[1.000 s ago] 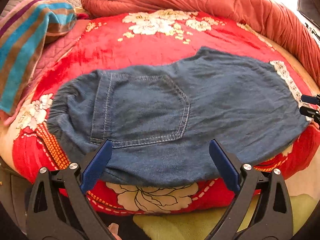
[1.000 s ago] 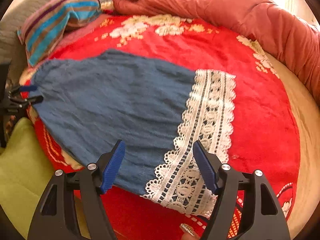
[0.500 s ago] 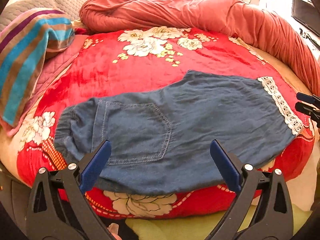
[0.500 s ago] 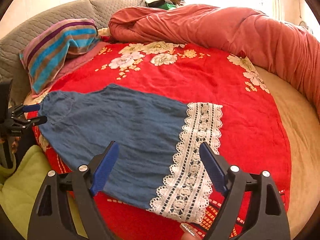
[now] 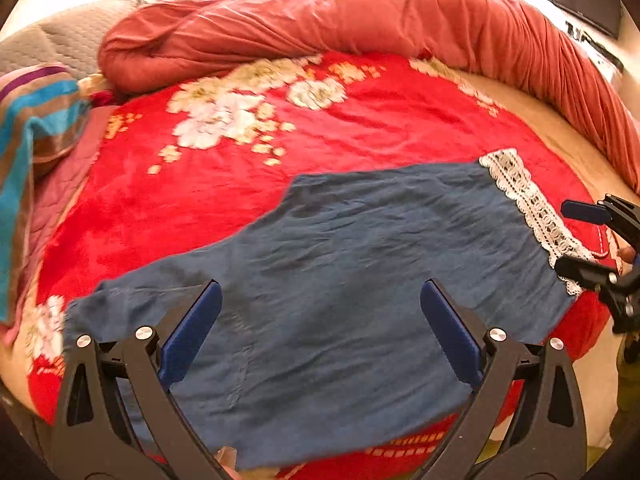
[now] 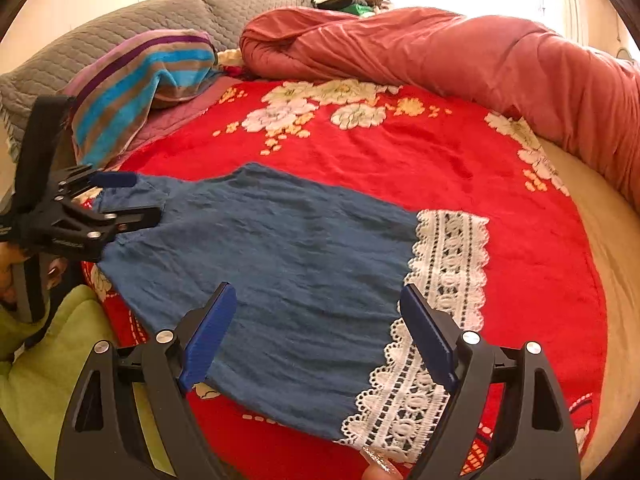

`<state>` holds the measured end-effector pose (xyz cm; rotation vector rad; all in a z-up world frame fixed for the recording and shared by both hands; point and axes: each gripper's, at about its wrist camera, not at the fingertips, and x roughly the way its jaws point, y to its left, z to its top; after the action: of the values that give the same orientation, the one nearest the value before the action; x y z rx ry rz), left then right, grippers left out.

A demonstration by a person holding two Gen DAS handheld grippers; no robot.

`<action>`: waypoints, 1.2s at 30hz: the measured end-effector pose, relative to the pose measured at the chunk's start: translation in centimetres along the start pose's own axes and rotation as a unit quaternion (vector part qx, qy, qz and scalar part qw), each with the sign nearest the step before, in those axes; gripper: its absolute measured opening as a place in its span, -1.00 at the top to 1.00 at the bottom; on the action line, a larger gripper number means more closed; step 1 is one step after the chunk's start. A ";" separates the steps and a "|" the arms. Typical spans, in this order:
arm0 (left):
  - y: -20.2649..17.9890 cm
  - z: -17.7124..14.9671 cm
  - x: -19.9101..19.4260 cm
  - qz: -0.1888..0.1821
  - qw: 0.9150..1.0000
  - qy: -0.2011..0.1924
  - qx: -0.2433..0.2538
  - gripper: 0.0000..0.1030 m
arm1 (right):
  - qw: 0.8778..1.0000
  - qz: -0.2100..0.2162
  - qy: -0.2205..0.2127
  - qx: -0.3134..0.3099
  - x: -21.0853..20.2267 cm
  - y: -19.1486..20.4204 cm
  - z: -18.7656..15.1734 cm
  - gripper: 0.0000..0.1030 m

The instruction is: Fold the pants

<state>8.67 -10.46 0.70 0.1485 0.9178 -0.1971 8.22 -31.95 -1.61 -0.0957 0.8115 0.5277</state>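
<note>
**Denim pants flat, both grippers free – time to pick a fold line**

We've got the denim pants (image 6: pixel 288 264) spread flat on the red floral blanket (image 6: pixel 400 152), waistband end to the left, lace cuff (image 6: pixel 448 280) to the right. Our left gripper (image 5: pixel 320 320) hovers over the waist end, jaws apart, nothing between them. The right gripper (image 6: pixel 316 320) has just been opening and holds nothing either. We'd say grab the cuff corners low, pinching both layers, and carry them evenly toward the waistband so the edges line up.

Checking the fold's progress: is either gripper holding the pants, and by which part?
Neither. The left gripper and right gripper are open above the pants, which lie flat.
</note>
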 end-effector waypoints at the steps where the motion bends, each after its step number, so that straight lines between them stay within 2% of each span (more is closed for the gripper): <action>1: -0.2 0.1 0.7 -0.004 1.000 0.005 0.002 -0.81 | 1.000 0.001 0.005 0.002 0.3 0.0 -0.1 -0.61; 6: -0.9 -1.0 4.1 -0.015 0.999 0.044 0.007 -0.81 | 0.999 -0.006 0.038 0.018 2.0 -0.8 -1.2 -0.61; 9: -0.9 -2.2 5.8 -0.008 0.998 0.069 0.009 -0.81 | 0.997 -0.031 0.064 0.027 3.0 -1.6 -2.0 -0.61; 13: -0.4 -2.8 5.9 -0.022 0.998 0.063 -0.003 -0.81 | 0.996 -0.031 0.072 0.038 3.5 -2.2 -2.5 -0.61; 18: -0.4 -2.0 4.2 -0.038 0.998 0.044 -0.013 -0.81 | 0.998 -0.026 0.037 0.047 1.4 -2.5 -1.6 -0.61; 22: -1.4 -0.7 2.1 -0.033 0.999 0.017 0.004 -0.81 | 0.998 -0.045 0.013 0.046 -0.7 -2.9 -0.7 -0.62; 24: -1.9 -0.1 1.0 -0.037 0.999 0.003 0.010 -0.81 | 0.998 -0.055 -0.002 0.043 -1.8 -3.0 -0.3 -0.73; 26: -2.5 0.4 0.1 -0.036 0.999 -0.008 0.016 -0.81 | 0.997 -0.058 -0.014 0.044 -2.6 -3.2 -0.1 -0.73; 36: -5.3 2.3 -2.6 -0.045 0.997 -0.035 0.045 -0.81 | 0.993 -0.080 -0.064 0.057 -6.6 -4.2 0.1 -0.74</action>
<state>7.70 -15.78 3.97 0.1825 0.8475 -0.3259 6.60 -38.29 2.63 -0.0211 0.7001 0.3321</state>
